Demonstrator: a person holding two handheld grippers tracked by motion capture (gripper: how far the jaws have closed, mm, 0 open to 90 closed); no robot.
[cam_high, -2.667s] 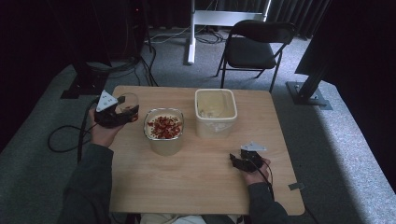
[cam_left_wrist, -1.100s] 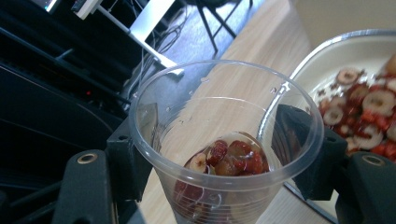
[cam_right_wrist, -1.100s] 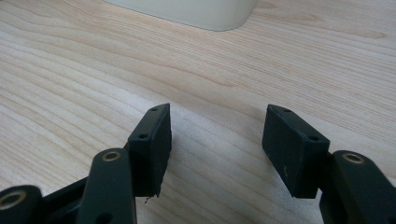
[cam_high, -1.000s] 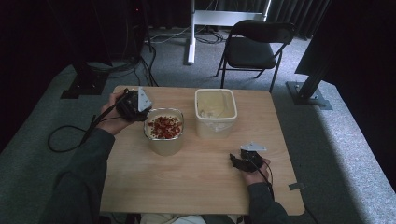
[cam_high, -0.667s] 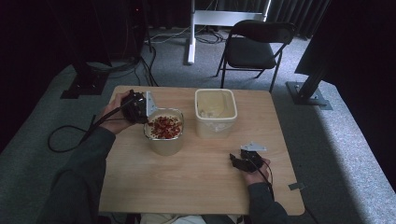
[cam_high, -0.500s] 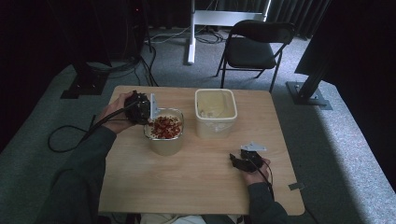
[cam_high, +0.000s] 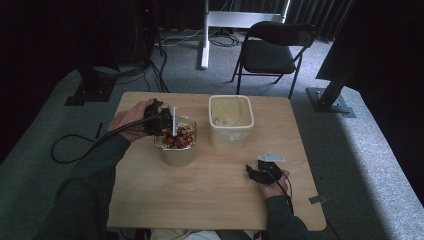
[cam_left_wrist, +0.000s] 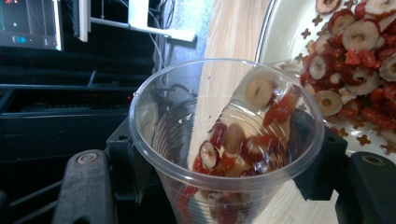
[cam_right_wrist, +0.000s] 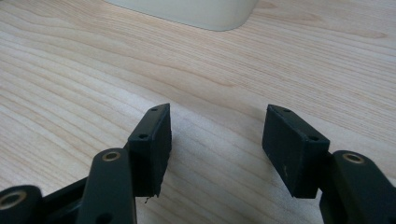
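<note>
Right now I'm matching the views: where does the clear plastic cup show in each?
High view: the clear plastic cup is left of centre, at the bowl.
Left gripper view: centre, tilted, holding red slices.
Right gripper view: not in it.
Shared landmark: the wooden table.

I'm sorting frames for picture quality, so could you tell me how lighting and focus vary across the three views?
High view: dim, dark surroundings, daylight patch on the floor at right. Left gripper view: the clear cup sharp, its plastic catching glare, background monitors dark. Right gripper view: evenly lit wooden table, crisp grain, the right tool casting soft shadows.
</note>
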